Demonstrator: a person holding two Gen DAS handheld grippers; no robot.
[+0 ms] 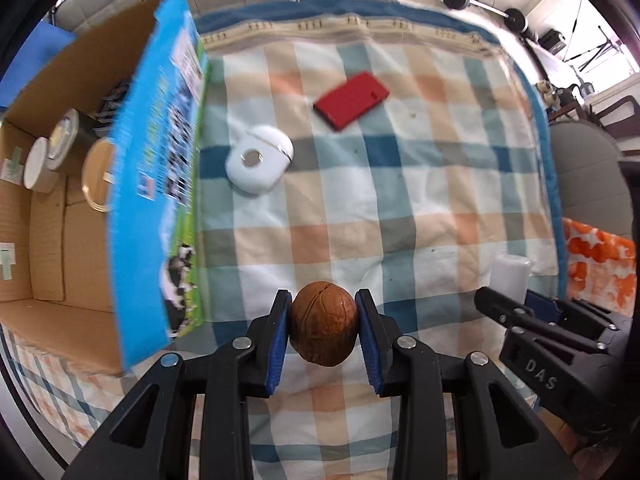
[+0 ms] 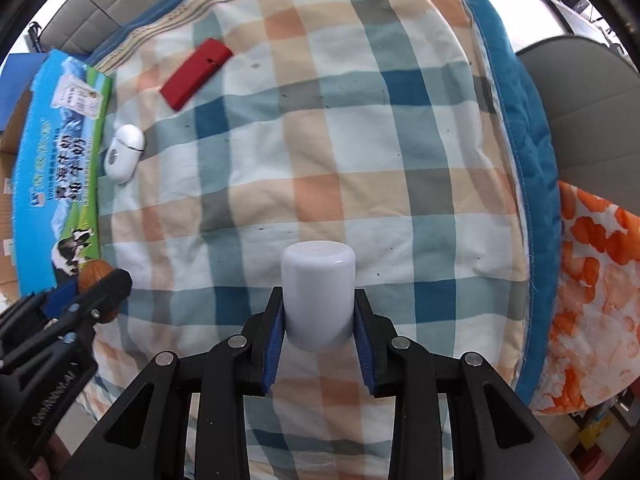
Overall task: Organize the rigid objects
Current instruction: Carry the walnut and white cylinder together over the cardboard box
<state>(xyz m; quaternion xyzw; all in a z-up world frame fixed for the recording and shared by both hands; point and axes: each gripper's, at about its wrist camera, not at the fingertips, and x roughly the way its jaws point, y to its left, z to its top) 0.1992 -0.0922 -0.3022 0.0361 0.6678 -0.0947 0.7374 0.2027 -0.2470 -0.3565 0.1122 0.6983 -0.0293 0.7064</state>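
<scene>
My left gripper (image 1: 323,330) clamps a walnut (image 1: 323,328) beside the cardboard box (image 1: 52,280) at the checked cloth's (image 1: 400,200) left edge; my right gripper (image 2: 319,316) grips a white cylinder (image 2: 318,296).

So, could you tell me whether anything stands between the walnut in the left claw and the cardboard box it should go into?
Yes: the box's blue printed side wall rises between the walnut, held in the left claw, and the cardboard box interior. The walnut must be lifted over that wall. Nothing else visible blocks it.
</scene>
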